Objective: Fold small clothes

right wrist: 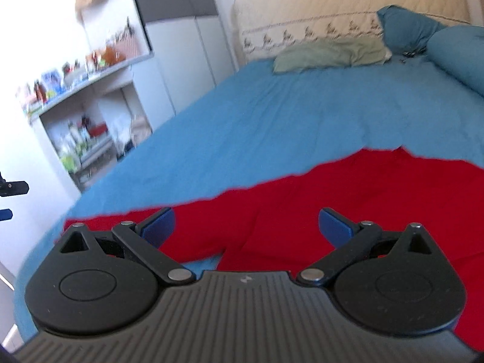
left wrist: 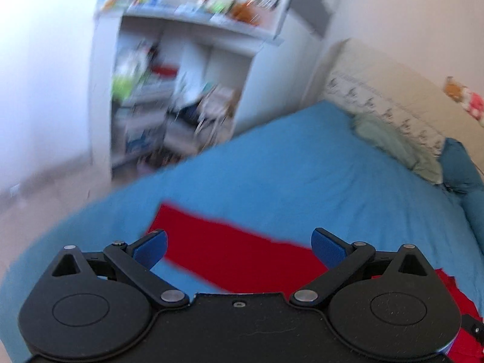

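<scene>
Your left gripper [left wrist: 239, 248] has its jaws spread wide with nothing between the blue pads [left wrist: 151, 249]; they hang above the red garment [left wrist: 230, 251] without touching it. Through that gap you see a long flat strip of the red cloth, lying at a slant on the blue bedsheet [left wrist: 302, 181], with more red cloth bunched at the lower right edge of the view. Your right gripper [right wrist: 246, 227] is likewise released, its jaws wide apart and empty, its pads [right wrist: 160, 227] held over the same red garment [right wrist: 332, 196]. From the right wrist the garment shows as a broad red spread covering the near part of the bed, its far edge uneven against the blue sheet [right wrist: 272, 112], with one narrower part reaching out to the left and a fold line running across the cloth between the jaws. Farther up the bed a pale green pillow [right wrist: 329, 53] lies flat near the cream padded headboard [right wrist: 332, 3], which carries a printed band along its lower part. Just to the right of the pillow sit blue cushions [right wrist: 423, 30]. Beside the bed, on the left in both views, stands a white shelf unit [left wrist: 181, 96] crowded with small colourful items too blurred to tell apart. At the far left edge of the right wrist view a bit of the other gripper shows as black and blue parts.
</scene>
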Demonstrator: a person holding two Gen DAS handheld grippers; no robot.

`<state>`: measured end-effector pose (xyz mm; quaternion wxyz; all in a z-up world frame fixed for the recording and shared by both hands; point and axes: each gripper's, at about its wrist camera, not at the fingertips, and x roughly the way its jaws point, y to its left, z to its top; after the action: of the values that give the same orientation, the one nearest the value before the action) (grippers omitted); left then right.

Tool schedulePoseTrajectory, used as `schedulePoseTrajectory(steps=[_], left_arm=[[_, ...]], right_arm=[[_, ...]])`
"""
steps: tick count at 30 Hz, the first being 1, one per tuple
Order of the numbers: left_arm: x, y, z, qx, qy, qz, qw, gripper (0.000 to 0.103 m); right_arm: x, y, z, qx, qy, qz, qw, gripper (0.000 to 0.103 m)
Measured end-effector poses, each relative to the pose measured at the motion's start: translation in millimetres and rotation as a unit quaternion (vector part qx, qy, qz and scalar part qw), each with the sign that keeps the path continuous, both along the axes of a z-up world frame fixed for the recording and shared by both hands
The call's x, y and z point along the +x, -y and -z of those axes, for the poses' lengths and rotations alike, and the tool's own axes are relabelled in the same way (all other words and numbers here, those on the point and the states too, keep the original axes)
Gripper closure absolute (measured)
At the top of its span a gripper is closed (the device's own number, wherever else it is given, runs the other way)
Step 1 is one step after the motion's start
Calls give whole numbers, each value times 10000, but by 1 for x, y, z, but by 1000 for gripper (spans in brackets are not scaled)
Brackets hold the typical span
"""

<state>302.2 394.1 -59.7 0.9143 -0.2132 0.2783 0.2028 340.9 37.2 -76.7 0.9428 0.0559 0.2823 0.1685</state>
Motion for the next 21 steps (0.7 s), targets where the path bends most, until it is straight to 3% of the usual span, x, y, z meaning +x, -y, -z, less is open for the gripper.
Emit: schedulePoseTrajectory(steps=[5,9,16,17,19,20,21], left_arm=[[5,-21,58,-351,-277,-287,9986,7],[18,-37,91,-698,-343,-375,9963,23],[41,-49,101,-774,41,-825,9936,26],[43,-50,101,-725,34,-916,9931,33],[49,-51,101,-578,-151,-1071,9925,87],[51,-54,101,-601,-200,-1099,9919,96],[49,-56,100,-744,-137,-1112,9909,96]], right_arm=[[8,-31,31,-548,-10,-100,9984,0],[13,-41,44,-767,59,-211,9968,0],[19,-41,49,-948,240,-407,9944,0],[19,-40,49,-958,261,-419,9942,0],[21,-38,49,-966,251,-423,9941,0],[22,-35,49,-958,211,-412,9943,0],[23,-32,49,-937,188,-388,9947,0]])
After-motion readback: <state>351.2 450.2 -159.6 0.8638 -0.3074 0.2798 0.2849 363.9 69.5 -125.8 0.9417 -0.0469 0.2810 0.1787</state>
